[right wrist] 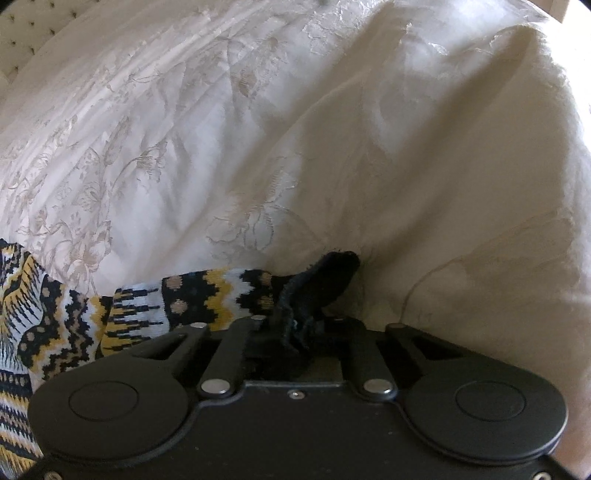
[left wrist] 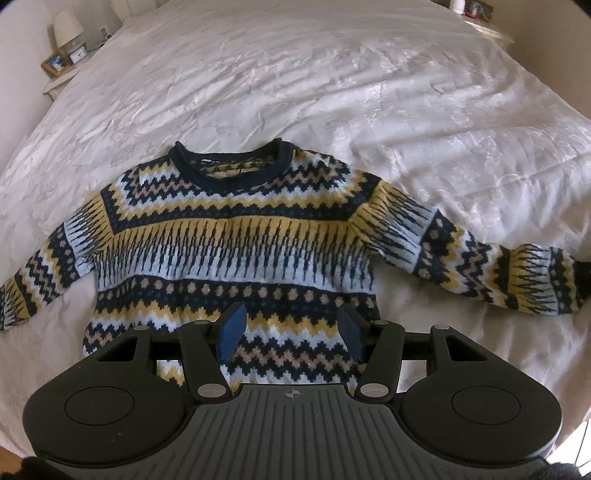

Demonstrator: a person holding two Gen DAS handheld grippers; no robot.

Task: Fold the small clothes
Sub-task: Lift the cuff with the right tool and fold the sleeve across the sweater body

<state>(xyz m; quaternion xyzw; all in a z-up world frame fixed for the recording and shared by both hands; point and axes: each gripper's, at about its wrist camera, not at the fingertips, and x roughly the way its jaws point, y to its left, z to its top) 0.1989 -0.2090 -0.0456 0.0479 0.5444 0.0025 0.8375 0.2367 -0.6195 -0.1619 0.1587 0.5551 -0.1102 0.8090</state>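
Sweater (left wrist: 236, 236) is seen in the left wrist view spread flat, front up, on a white bedspread (left wrist: 332, 92), collar toward the far side and both sleeves stretched outward. The left gripper (left wrist: 291, 334) is held steeply downward over the lower hem; its blue pads (left wrist: 232, 332) stand apart with nothing gripped between them, and whether they touch the knit cannot be told. A nightstand (left wrist: 59, 79) with a lamp (left wrist: 66, 31) is noted at the far left corner.

In the right wrist view, the right gripper (right wrist: 291, 328) is angled steeply down at the bedspread (right wrist: 258, 129), jaws clamped on the dark cuff (right wrist: 321, 280) of one sleeve (right wrist: 192, 299). The cuff is bunched and stands up out of the jaws. The sleeve trails away to the left across the bedspread.
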